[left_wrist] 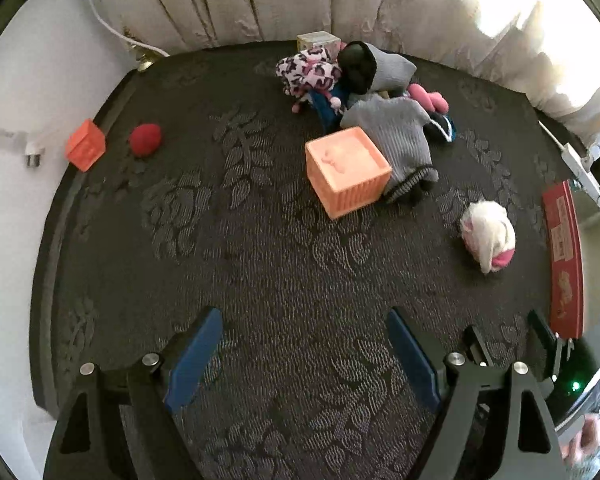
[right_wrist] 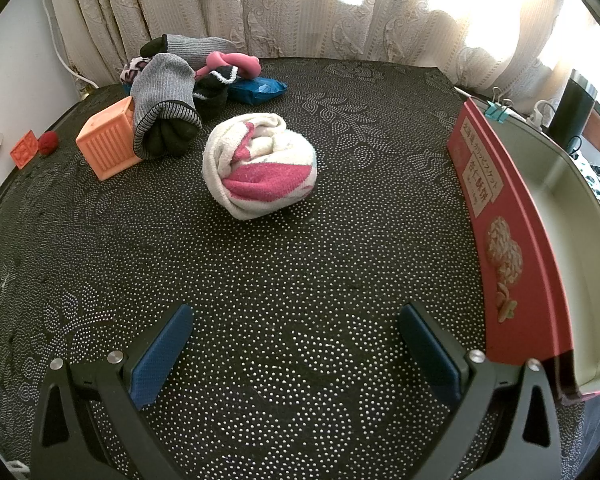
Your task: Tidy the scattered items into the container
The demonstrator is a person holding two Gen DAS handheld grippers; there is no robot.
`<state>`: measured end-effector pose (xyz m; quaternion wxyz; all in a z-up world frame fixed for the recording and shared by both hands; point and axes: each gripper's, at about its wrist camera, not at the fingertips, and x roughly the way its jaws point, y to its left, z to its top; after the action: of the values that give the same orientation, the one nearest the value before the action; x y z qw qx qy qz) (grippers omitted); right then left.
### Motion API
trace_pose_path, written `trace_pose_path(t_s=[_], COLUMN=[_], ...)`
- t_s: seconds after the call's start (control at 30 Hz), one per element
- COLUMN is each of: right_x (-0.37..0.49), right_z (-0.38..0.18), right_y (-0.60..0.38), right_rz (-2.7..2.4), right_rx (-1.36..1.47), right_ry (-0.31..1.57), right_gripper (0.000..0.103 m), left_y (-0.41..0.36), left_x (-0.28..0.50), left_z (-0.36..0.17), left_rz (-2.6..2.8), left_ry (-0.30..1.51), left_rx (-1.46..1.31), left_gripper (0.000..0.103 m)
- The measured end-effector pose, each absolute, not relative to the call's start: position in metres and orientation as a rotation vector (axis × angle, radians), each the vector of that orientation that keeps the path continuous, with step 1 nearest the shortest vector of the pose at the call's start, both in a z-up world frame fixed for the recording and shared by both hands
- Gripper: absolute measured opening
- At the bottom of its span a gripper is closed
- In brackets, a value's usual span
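Ahead of the right claw (right_wrist: 295, 344), at about 12 o'clock in its wrist view, lies the rolled white-and-pink sock bundle (right_wrist: 259, 166), alone on the dark patterned counter (right_wrist: 300, 264) and apart from everything else. Both pads of that claw stand wide apart and hold nothing. The left claw (left_wrist: 304, 354) is likewise spread and empty.

The container (right_wrist: 556, 216), a red-sided box with a pale interior, sits at 3 o'clock of the right claw, close by and holding nothing visible.

Remaining items: an orange ribbed cube (right_wrist: 107, 142) at 10 o'clock with a grey sock (right_wrist: 165, 100) draped against it, a heap of socks (left_wrist: 340, 76) behind, and a small orange block (left_wrist: 85, 145) just beside a red ball (left_wrist: 145, 139) at the far left edge.

Judgement: the bundle is the sensible first pick for the right claw.

- Advance straight, keeping the bundle centred between the pads.
- Close across its widest middle; the roll is soft and may unroll if pinched at an end.
- Lift clear of the box wall before swinging toward 3 o'clock.
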<state>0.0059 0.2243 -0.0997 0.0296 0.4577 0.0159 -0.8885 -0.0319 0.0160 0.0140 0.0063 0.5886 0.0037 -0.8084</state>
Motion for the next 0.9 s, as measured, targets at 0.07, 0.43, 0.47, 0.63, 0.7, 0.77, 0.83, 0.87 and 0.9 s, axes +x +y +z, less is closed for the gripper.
trace_pose_path(t_s=[0.07,0.43,0.47,0.63,0.7,0.77,0.83,0.87,0.9], right_x=[0.006,0.006,0.006,0.007,0.007,0.007,0.007,0.007,0.007], right_z=[-0.1,-0.099,-0.099,-0.098,-0.098,-0.098,-0.098,-0.098,-0.098], right_y=[0.224,0.224,0.224,0.224,0.224,0.224,0.224,0.224,0.224], right_rz=[-2.74,-2.741,-2.741,-2.742,-2.742,-2.742,-2.742,-2.741,-2.741], right_rx=[1.411,1.412,1.412,1.413,1.413,1.413,1.413,1.414,1.414], right_ry=[0.049,0.048,0.048,0.047,0.046,0.046,0.047,0.046,0.046], right_gripper=[0.103,0.103,0.103,0.103,0.103,0.103,0.103,0.103,0.103], left_y=[0.014,0.009,0.008,0.006,0.005,0.005,0.005,0.005,0.006], left_x=[-0.039,-0.066,-0.068,-0.074,-0.075,-0.076,-0.078,-0.079,-0.08], left_z=[0.013,0.008,0.007,0.005,0.003,0.001,-0.001,-0.002,-0.003], left_rz=[-2.54,-2.609,-2.611,-2.619,-2.621,-2.619,-2.618,-2.619,-2.62], left_ry=[0.019,-0.049,-0.054,-0.065,-0.057,-0.042,-0.032,-0.028,-0.025], left_rx=[1.846,1.825,1.823,1.82,1.829,1.84,1.849,1.853,1.856], left_gripper=[0.086,0.086,0.086,0.086,0.086,0.086,0.086,0.086,0.086])
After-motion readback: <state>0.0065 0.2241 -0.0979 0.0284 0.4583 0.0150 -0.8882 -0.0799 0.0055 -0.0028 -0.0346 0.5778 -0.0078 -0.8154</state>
